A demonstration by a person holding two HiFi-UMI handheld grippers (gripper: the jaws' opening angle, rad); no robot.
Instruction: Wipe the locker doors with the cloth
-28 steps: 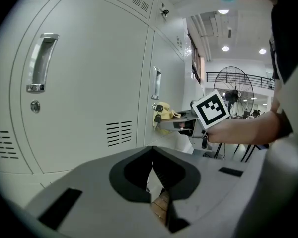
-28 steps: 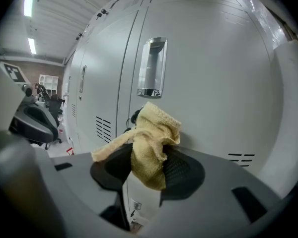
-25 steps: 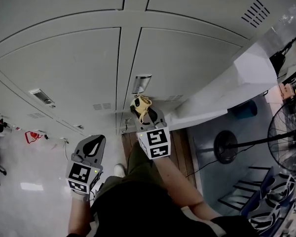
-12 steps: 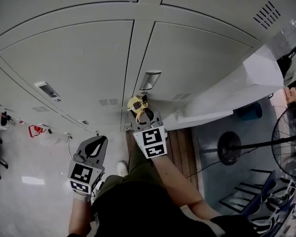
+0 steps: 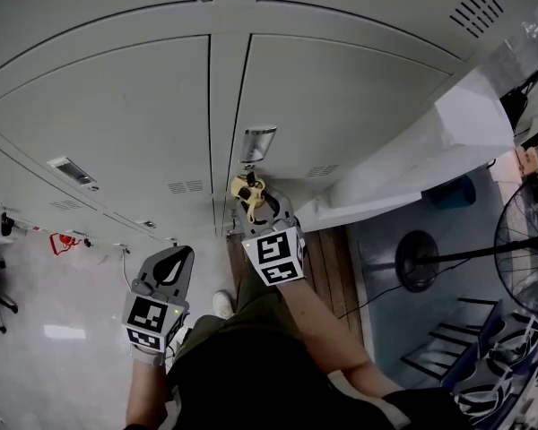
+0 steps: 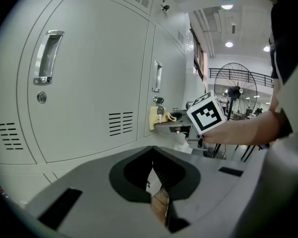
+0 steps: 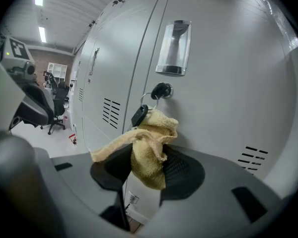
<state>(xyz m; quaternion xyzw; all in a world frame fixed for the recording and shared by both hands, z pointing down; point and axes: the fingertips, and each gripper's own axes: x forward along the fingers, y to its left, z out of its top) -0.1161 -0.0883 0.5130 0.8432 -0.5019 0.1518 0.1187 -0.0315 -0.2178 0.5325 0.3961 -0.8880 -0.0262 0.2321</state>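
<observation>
Your right gripper (image 7: 139, 170) stays clamped on the cloth (image 7: 148, 145), which has barely shifted under the handle (image 7: 174, 48) and sits by the key (image 7: 139, 116) on the door (image 7: 228, 93). Your left gripper (image 6: 156, 177) hangs clenched and empty. Most of the wiping likely remains.

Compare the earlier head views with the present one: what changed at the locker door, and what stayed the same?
The right hand-held gripper, shut on the yellow cloth, slid slightly left along the locker door: the cloth was straight below the recessed handle and now sits a little left of it. Nothing was taken or let go. The left hand-held gripper stayed low, shut and empty.
</observation>
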